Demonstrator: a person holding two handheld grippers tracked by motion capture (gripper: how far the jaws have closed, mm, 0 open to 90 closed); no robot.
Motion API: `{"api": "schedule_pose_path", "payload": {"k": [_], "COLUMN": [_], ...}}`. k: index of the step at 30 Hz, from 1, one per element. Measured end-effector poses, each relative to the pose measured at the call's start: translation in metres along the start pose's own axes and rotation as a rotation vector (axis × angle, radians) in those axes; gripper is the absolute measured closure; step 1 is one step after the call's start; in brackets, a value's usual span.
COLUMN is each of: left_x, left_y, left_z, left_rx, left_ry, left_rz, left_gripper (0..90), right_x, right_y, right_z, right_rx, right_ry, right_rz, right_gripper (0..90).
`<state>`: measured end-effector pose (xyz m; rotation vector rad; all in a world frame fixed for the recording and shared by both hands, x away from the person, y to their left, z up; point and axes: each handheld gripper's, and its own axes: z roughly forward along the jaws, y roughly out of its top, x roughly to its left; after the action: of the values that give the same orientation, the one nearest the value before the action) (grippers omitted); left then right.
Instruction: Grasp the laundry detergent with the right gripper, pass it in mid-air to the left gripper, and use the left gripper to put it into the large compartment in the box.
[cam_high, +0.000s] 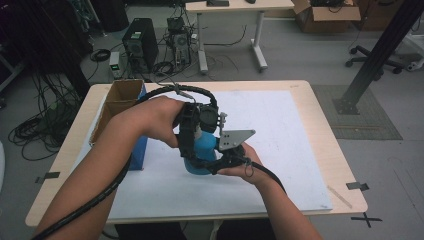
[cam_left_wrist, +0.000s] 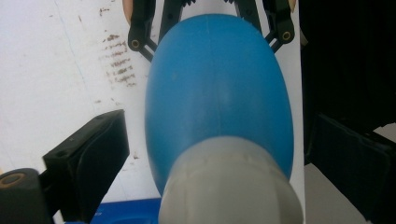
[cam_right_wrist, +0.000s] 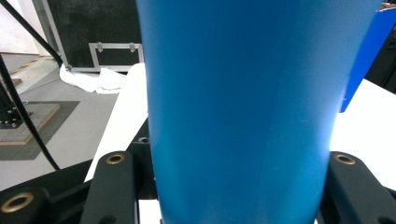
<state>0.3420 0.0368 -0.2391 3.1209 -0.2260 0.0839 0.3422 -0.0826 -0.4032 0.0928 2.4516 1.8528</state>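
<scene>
A blue bottle (cam_high: 202, 146) with a pale grey cap (cam_left_wrist: 229, 186) is held above the white sheet (cam_high: 285, 135) at mid-table. My right gripper (cam_high: 201, 163) comes in from the right and is shut on the bottle's lower body (cam_right_wrist: 238, 107); its jaws press on both sides of it. From above, my left gripper (cam_high: 199, 131) points down over the cap end. Its two black jaws stand on either side of the cap with a gap on each side, so it is open. In the left gripper view the right gripper (cam_left_wrist: 210, 28) clasps the far end of the bottle (cam_left_wrist: 219, 88).
An open cardboard box (cam_high: 120, 100) stands at the table's left with a blue box (cam_high: 138, 150) against it. The wooden table (cam_high: 320, 115) ends close behind the white sheet. On the floor beyond are computer towers (cam_high: 140, 45), cables and a desk.
</scene>
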Motion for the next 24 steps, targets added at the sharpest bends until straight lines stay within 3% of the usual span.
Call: {"api": "schedule_pose_path", "payload": {"k": [24], "left_x": [-0.0016], "left_y": [0.0061], "left_z": [0.0021], "left_rx": [0.020], "left_ry": [0.032], "left_rz": [0.002], "left_gripper": [20.4], "right_x": [-0.0010], "right_y": [0.0013], "right_z": [-0.0022], "right_rx": [-0.016], "right_ry": [-0.014], "right_rz": [0.001], "right_gripper": [44.8]}}
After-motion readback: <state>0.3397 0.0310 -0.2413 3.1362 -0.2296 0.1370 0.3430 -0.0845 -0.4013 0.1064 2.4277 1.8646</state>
